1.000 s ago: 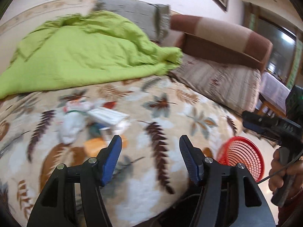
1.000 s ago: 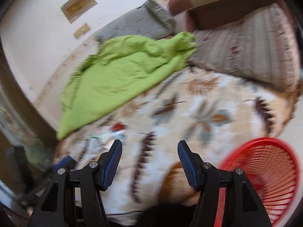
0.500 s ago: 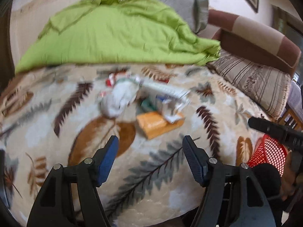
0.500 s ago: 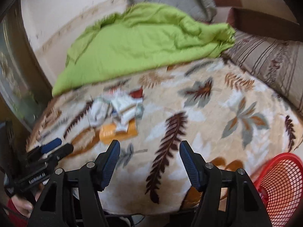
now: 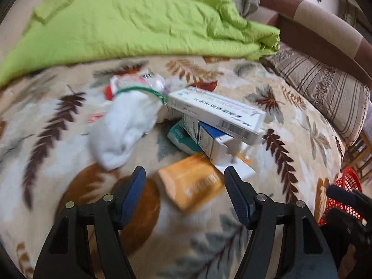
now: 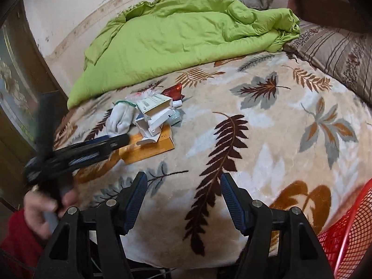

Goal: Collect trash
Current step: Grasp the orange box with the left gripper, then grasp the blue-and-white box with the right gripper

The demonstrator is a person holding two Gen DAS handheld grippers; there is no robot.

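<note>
Closer now, left gripper (image 5: 184,187) gapes over three boxes (image 5: 216,114).

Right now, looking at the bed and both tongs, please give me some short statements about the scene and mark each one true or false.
1. The left tongs are open and hold nothing. True.
2. The orange packet lies nearest the left tongs, at the near edge of the trash pile. True.
3. The red basket stands in the middle of the bed. False: it is off the bed's edge, at the lower right of the right wrist view.
4. The right tongs are shut on a white box. False: they are open and empty, above the leaf-patterned blanket.
5. The long white box rests on top of other boxes. True.
</note>
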